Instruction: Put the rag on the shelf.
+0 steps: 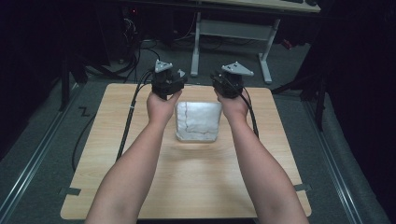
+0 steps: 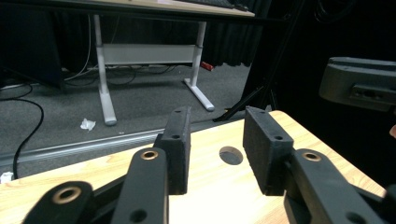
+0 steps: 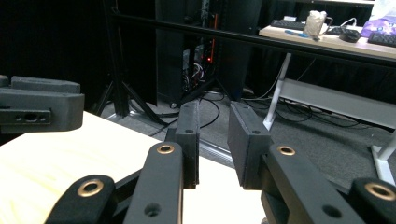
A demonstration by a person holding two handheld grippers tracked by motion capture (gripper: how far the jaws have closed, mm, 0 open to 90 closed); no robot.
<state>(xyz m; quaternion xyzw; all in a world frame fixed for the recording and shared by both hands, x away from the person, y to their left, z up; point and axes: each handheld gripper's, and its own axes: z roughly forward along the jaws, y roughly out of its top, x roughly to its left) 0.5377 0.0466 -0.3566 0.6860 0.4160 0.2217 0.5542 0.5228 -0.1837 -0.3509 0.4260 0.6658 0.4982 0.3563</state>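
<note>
A folded white cloth (image 1: 198,121) lies flat on the wooden table (image 1: 140,186), towards its far half, between the person's two wrists. Just past the cloth's far left corner, the left gripper (image 1: 169,80) points at the table's far edge. In the left gripper view its jaws (image 2: 217,135) stand apart with nothing between them, over bare wood. Past the far right corner, the right gripper (image 1: 229,79) points the same way. Its own view shows the jaws (image 3: 215,135) open and empty above the table's edge.
Beyond the far edge stands a white-legged desk (image 1: 233,32) on grey carpet, with cables (image 1: 135,51) and black stands around it. A round hole (image 2: 230,155) marks the table near its far corner. A scrap of paper (image 2: 87,124) lies on the floor.
</note>
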